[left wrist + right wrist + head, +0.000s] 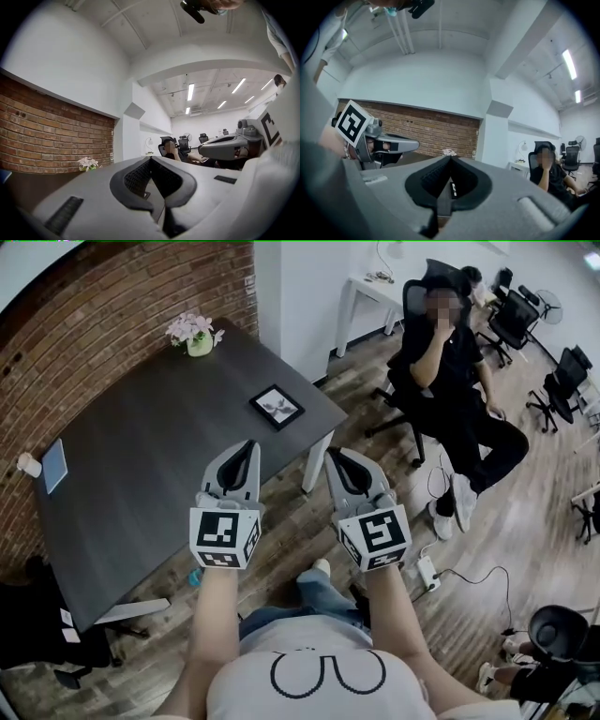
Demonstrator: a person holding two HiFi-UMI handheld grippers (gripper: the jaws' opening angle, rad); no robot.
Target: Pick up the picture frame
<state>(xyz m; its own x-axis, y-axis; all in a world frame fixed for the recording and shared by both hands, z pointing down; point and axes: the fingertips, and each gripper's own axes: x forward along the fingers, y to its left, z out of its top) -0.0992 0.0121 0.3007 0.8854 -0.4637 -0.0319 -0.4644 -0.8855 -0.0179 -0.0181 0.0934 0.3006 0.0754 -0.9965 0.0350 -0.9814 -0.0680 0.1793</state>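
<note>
The picture frame, black with a white mat, lies flat near the right edge of the dark table. Both grippers hover level in front of the table's near corner, short of the frame. My left gripper is shut with nothing in it, its tip over the table's edge. My right gripper is shut and empty, over the floor just off the table's corner. In the left gripper view the closed jaws fill the foreground and the right gripper shows beside them. The right gripper view shows its own closed jaws and the left gripper.
A pot of pink flowers stands at the table's far side by the brick wall. A blue card and a white cup lie at the left end. A person sits on an office chair to the right. A power strip lies on the floor.
</note>
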